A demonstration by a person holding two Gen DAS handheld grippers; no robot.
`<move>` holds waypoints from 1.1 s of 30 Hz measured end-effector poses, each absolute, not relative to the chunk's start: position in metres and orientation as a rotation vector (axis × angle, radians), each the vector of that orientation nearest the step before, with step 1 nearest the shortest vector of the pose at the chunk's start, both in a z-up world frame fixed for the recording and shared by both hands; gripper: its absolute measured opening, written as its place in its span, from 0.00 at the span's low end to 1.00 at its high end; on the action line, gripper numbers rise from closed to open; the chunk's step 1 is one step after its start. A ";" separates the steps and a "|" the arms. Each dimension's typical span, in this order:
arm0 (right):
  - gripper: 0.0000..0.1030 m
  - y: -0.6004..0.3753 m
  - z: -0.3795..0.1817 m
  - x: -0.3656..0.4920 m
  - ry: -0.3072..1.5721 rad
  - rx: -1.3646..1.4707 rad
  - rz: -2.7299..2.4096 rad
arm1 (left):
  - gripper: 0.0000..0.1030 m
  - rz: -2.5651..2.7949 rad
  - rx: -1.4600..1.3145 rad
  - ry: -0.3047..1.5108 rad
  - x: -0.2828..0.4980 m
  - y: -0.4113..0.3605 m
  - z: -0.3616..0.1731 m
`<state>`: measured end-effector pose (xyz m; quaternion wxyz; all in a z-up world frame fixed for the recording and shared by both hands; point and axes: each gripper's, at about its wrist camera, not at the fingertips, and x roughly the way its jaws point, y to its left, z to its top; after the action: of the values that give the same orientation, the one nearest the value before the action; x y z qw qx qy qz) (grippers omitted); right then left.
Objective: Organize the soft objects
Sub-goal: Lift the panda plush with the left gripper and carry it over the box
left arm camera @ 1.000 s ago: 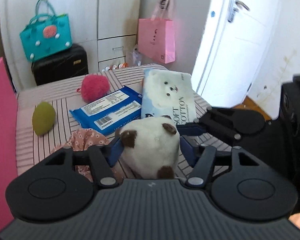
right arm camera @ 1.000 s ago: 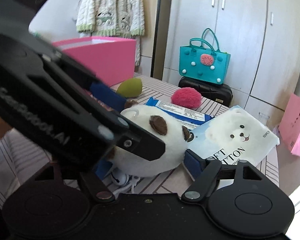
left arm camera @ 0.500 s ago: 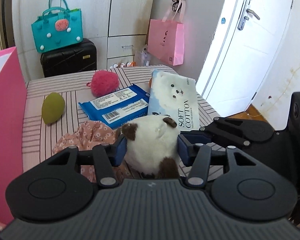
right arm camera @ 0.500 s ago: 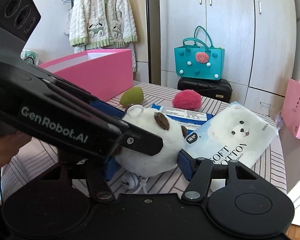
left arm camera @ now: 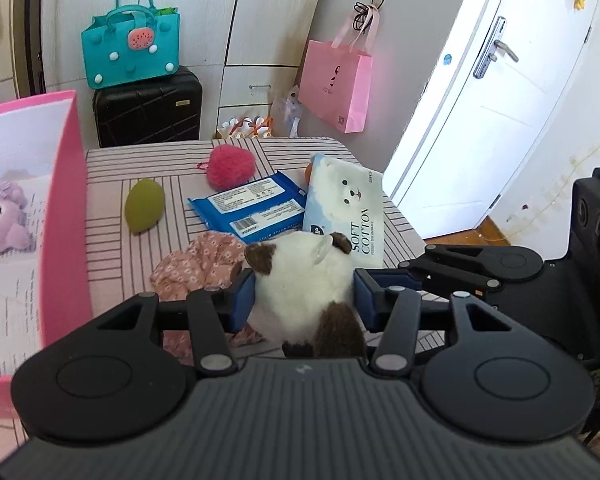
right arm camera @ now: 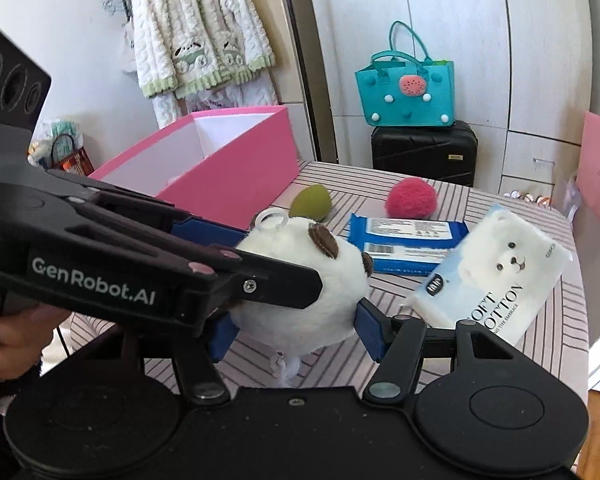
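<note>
Clamped from two sides, the white plush toy (left arm camera: 304,280) with brown ears sits between the blue pads of my left gripper (left arm camera: 305,300), which presses on its flanks above the striped counter (left arm camera: 108,248). My right gripper (right arm camera: 296,328) frames the same toy (right arm camera: 316,280) from its own view, one blue pad touching the toy's lower right side; the other pad is partly hidden behind the left gripper's black arm, so I cannot tell whether the right one truly grips. A clear plastic ring (right arm camera: 273,220) stands up from the toy's top. Just beneath and to the left of the toy lies a floral pink cloth (left arm camera: 198,264), bunched on the counter. Beyond it rest a blue wipes pack (left arm camera: 250,210) and, touching its right edge, a tissue pack (left arm camera: 346,204) printed with a white bear. A green sponge (left arm camera: 144,210) and a fluffy red pom-pom (left arm camera: 231,166) lie farther back, apart from each other. At the counter's left stands an open pink box (left arm camera: 66,220); a purple plush (left arm camera: 2,216) lies inside it. Behind the counter a teal bag (left arm camera: 130,52) sits on a black suitcase (left arm camera: 148,112), and a pink paper bag (left arm camera: 336,84) hangs by the white door (left arm camera: 480,100).
</note>
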<state>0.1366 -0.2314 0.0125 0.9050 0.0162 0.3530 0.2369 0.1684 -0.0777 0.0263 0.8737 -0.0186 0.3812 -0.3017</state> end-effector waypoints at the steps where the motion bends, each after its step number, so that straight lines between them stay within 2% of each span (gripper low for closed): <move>1: 0.65 -0.226 0.015 0.135 0.733 0.025 0.488 | 0.49 -0.632 -0.051 0.801 0.167 -0.072 0.027; 20: 0.65 -0.154 0.066 0.123 0.821 -0.079 0.614 | 0.49 -0.586 -0.120 0.867 0.148 0.005 0.064; 33: 0.65 -0.121 0.109 0.137 0.636 -0.141 0.731 | 0.49 -0.547 -0.154 0.712 0.146 0.060 0.109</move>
<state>0.1366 -0.1207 0.1086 0.8826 -0.0678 0.3053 0.3510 0.1459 0.0604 0.1092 0.8980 -0.0743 0.3439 -0.2641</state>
